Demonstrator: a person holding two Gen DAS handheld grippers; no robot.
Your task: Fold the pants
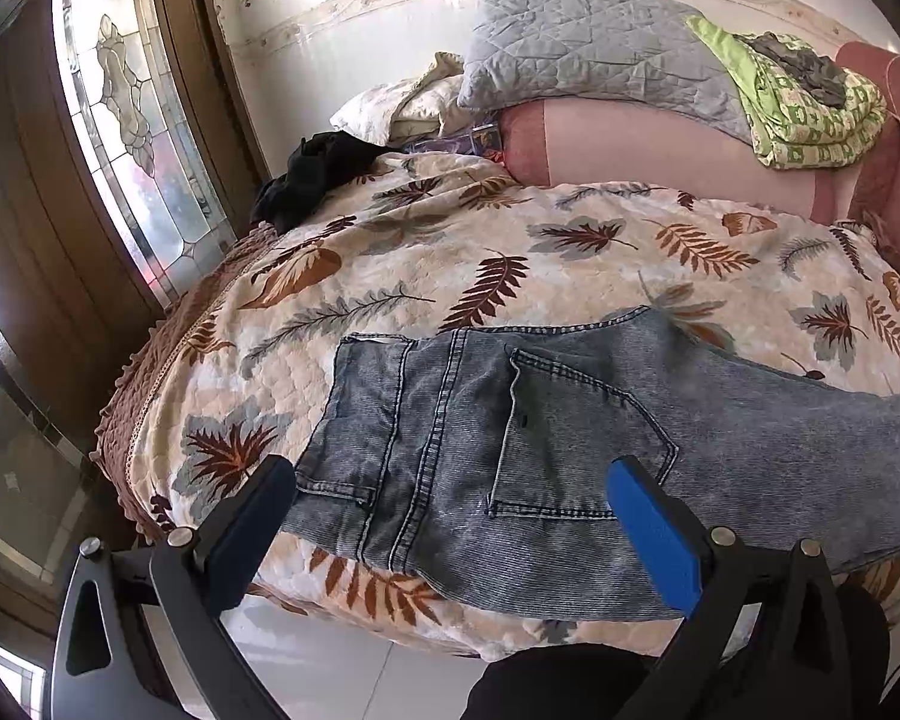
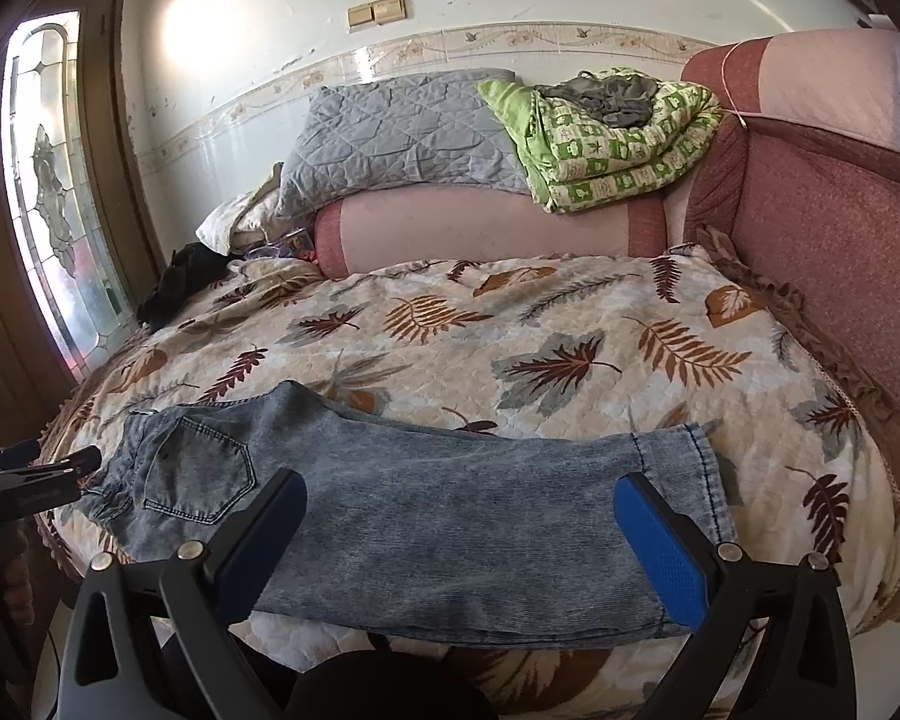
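Already the pants (image 2: 426, 510) lay halved leg-on-leg near the bed (image 2: 570, 324) front edge; left claw (image 1: 450, 516) over the waist, right claw (image 2: 459, 528) over the legs, both spread, empty, staged for the next fold.

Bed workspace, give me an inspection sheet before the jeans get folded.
Surface: leaf-print quilt on the bed.
Job's things: jeans flat near the front edge, legs stacked, back pocket up.
Clutter: black garment, grey pillow, green blanket, pink bolster.
Grippers: left gripper and right gripper open, above the jeans.
Cables: nothing seen.
Surroundings: stained-glass window, wall switches.
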